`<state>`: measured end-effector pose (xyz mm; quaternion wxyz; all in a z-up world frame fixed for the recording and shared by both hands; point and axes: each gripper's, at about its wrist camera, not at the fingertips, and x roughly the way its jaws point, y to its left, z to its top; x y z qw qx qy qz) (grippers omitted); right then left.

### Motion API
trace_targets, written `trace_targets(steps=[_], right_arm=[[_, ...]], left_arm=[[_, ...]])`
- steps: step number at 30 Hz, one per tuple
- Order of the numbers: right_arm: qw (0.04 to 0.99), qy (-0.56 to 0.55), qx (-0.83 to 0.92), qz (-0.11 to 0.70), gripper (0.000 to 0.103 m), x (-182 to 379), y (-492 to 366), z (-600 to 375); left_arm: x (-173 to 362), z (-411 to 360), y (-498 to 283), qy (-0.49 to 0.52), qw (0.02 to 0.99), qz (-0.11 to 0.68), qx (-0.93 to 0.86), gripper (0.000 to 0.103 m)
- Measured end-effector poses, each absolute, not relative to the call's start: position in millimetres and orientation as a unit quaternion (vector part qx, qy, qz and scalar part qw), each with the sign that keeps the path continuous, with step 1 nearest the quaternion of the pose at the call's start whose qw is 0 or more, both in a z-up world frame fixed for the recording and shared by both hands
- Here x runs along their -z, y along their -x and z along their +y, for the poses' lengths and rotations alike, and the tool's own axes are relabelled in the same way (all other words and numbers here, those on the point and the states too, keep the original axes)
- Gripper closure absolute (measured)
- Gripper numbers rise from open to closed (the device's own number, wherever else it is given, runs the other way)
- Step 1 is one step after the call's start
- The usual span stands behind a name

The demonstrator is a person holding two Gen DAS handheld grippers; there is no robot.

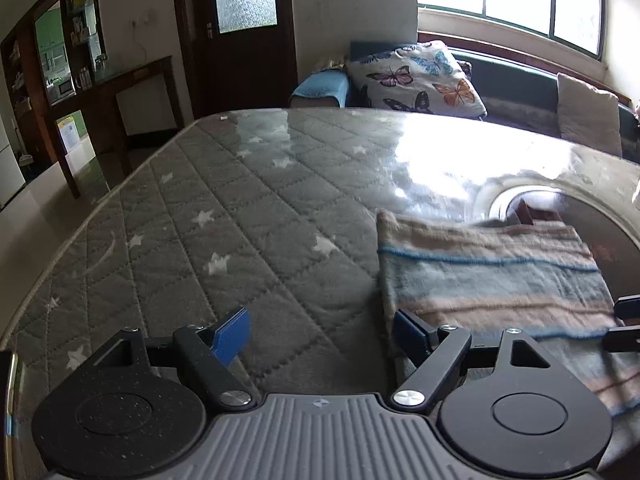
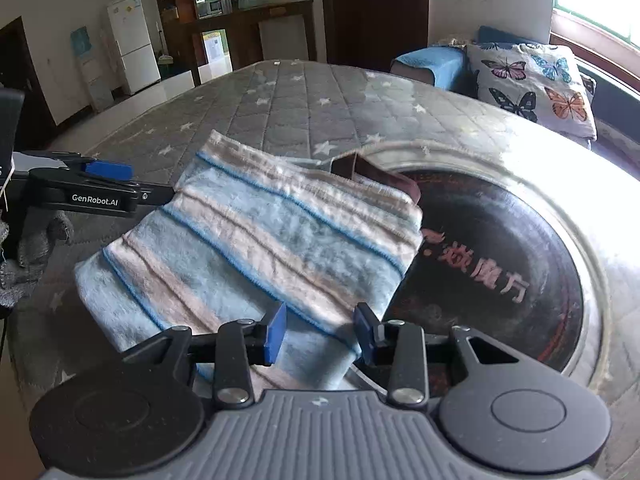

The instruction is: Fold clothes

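Note:
A folded towel point(image 2: 256, 248) with blue, beige and pale stripes lies flat on the grey quilted star-pattern tabletop point(image 2: 304, 96). It also shows in the left wrist view point(image 1: 492, 276) at the right. My left gripper point(image 1: 320, 336) is open and empty, its right finger at the towel's left edge. It also shows from the side in the right wrist view point(image 2: 108, 170), left of the towel. My right gripper point(image 2: 320, 332) is open and empty, just above the towel's near right corner.
A round dark inset point(image 2: 500, 264) with printed characters sits in the table, partly under the towel's right side, with a small brown box point(image 2: 376, 178) at its far edge. A sofa with a butterfly pillow point(image 2: 536, 84) stands behind the table.

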<state>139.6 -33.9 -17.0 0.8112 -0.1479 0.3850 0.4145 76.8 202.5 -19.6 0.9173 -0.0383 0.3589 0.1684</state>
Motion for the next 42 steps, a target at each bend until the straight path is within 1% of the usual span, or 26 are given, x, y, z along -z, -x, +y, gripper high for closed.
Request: trace_targets(steps=[7, 13, 24, 29, 30, 31, 37, 42], right_arm=[[0.827, 0.123, -0.401, 0.373, 0.066, 13.1, -170.5, -24.4], [0.828, 0.115, -0.394, 0.381, 0.066, 23.9, -194.8, -12.8], [0.827, 0.119, -0.394, 0.384, 0.065, 28.8, -198.4, -9.1], [0.832, 0.134, -0.39, 0.371, 0.063, 22.0, -189.4, -6.3], [0.832, 0.14, -0.392, 0.366, 0.062, 19.5, -185.6, -5.2], [0.832, 0.146, -0.395, 0.36, 0.058, 16.9, -181.1, -4.0], [0.819, 0.179, -0.431, 0.334, 0.052, 2.8, -150.3, 9.0], [0.797, 0.206, -0.474, 0.314, 0.052, -5.1, -115.8, 22.8]], left_arm=[[10.6, 202.1, -102.2, 0.037, 0.924, 0.346, -0.159, 0.021], [21.5, 203.7, -124.5, 0.041, 0.918, 0.363, -0.156, 0.02], [27.5, 205.1, -129.0, 0.043, 0.917, 0.368, -0.15, 0.019], [24.3, 205.8, -126.3, 0.043, 0.917, 0.367, -0.151, 0.019], [23.6, 205.8, -125.1, 0.043, 0.917, 0.367, -0.152, 0.019], [22.6, 205.9, -123.5, 0.044, 0.917, 0.366, -0.152, 0.019], [14.7, 208.9, -108.8, 0.046, 0.917, 0.361, -0.164, 0.012], [7.9, 215.3, -88.9, 0.053, 0.918, 0.353, -0.173, 0.004]])
